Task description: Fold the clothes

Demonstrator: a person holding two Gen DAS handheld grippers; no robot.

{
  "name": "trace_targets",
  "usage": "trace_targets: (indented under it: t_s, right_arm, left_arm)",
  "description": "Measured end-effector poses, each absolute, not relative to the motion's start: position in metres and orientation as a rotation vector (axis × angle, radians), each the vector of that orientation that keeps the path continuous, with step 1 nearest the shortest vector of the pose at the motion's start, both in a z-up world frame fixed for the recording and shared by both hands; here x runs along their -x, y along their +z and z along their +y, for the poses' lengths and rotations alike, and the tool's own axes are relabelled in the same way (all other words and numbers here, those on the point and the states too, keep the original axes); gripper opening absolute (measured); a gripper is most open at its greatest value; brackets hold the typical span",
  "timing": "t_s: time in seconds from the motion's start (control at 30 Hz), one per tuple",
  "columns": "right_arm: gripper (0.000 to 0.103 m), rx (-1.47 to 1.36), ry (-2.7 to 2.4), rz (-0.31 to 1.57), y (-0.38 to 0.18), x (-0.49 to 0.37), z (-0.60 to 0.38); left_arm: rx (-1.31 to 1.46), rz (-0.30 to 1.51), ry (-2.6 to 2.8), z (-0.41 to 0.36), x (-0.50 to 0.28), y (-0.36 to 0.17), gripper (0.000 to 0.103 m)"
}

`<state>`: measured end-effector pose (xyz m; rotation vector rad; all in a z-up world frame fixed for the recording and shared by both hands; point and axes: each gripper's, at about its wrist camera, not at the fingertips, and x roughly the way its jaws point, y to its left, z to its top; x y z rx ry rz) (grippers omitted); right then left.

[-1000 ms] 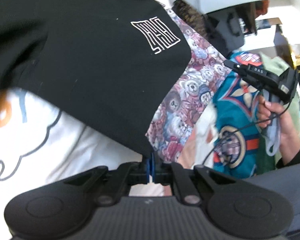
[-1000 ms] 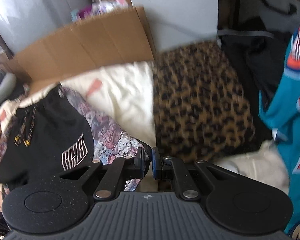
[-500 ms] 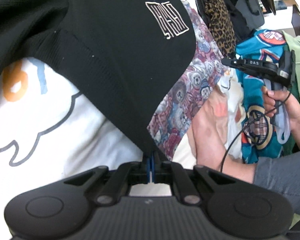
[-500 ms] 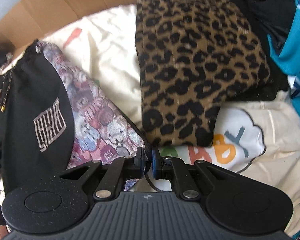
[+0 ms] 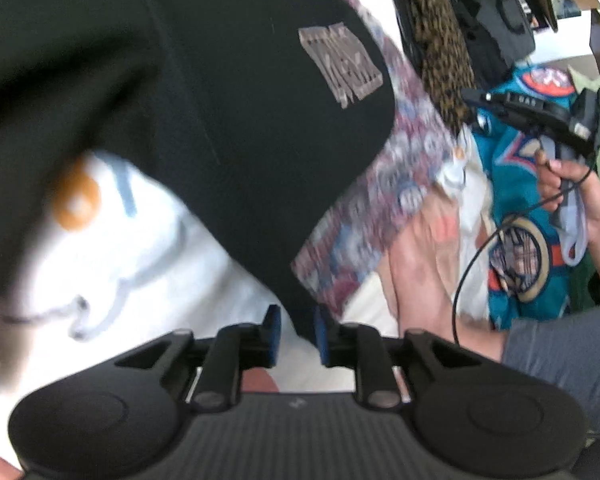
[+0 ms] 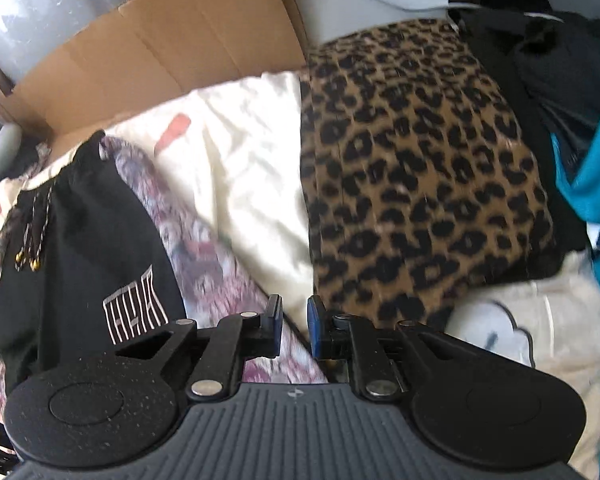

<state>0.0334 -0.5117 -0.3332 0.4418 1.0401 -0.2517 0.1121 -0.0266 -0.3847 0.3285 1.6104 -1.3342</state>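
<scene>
- Your left tool has just been opening; the black garment corner lies loosely between its pads, probably released to lie flat.
- Your right tool, at lower centre, has just been opening slightly and grips nothing, poised over the patterned fabric.

We see matt black cloth, the black garment, beside a soft printed fabric. Right of it, the leopard cloth looks fuzzy; behind it stands rough brown cardboard.

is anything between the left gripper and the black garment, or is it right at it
Nothing visible stands between them. The black garment has its corner hanging right between the blue pads of the left gripper, whose jaws have just been opening, so the pads no longer pinch it.
</scene>
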Motion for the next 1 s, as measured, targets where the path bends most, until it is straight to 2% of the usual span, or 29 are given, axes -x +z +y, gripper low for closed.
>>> trace_targets:
  t_s: [0.03,0.1,0.23,0.33,0.57,0.77,0.87,0.9,0.93,0.97,1.0]
  right_arm:
    - [0.013,-0.439,-0.246,1.034,-0.333,-0.037,-0.511]
    - [0.013,-0.427,-0.235,1.024,-0.334,-0.045,-0.509]
    - [0.013,-0.414,-0.221,1.008,-0.336,-0.059,-0.504]
    - [0.013,-0.409,-0.213,1.001,-0.338,-0.066,-0.501]
    - [0.013,-0.375,-0.186,0.995,-0.348,-0.083,-0.49]
    - [0.013,-0.362,-0.165,1.004,-0.364,-0.102,-0.483]
    - [0.013,-0.357,-0.155,1.01,-0.372,-0.112,-0.479]
    - [0.013,-0.358,-0.153,1.011,-0.374,-0.115,-0.479]
    - [0.013,-0.359,-0.152,1.012,-0.377,-0.118,-0.478]
    - [0.013,-0.361,-0.151,1.015,-0.38,-0.121,-0.477]
    - [0.013,-0.362,-0.15,1.018,-0.382,-0.124,-0.476]
  left_arm:
    - [-0.336,1.567,-1.321,-0.028,-0.118,-0.378,0.03]
    - [-0.355,1.478,-1.287,-0.03,-0.127,-0.366,0.035]
    - [-0.439,1.303,-1.224,-0.036,-0.14,-0.346,0.037]
    - [-0.478,1.218,-1.186,-0.036,-0.148,-0.34,0.045]
    - [-0.501,1.165,-1.101,-0.033,-0.166,-0.354,0.045]
    - [-0.547,1.152,-1.069,-0.028,-0.166,-0.371,0.04]
    - [-0.537,1.159,-1.085,-0.025,-0.165,-0.374,0.033]
    - [-0.544,1.157,-1.088,-0.025,-0.164,-0.375,0.026]
    - [-0.548,1.155,-1.088,-0.024,-0.164,-0.376,0.011]
    - [-0.548,1.156,-1.087,-0.023,-0.164,-0.376,0.006]
    - [-0.548,1.157,-1.087,-0.022,-0.164,-0.376,0.006]
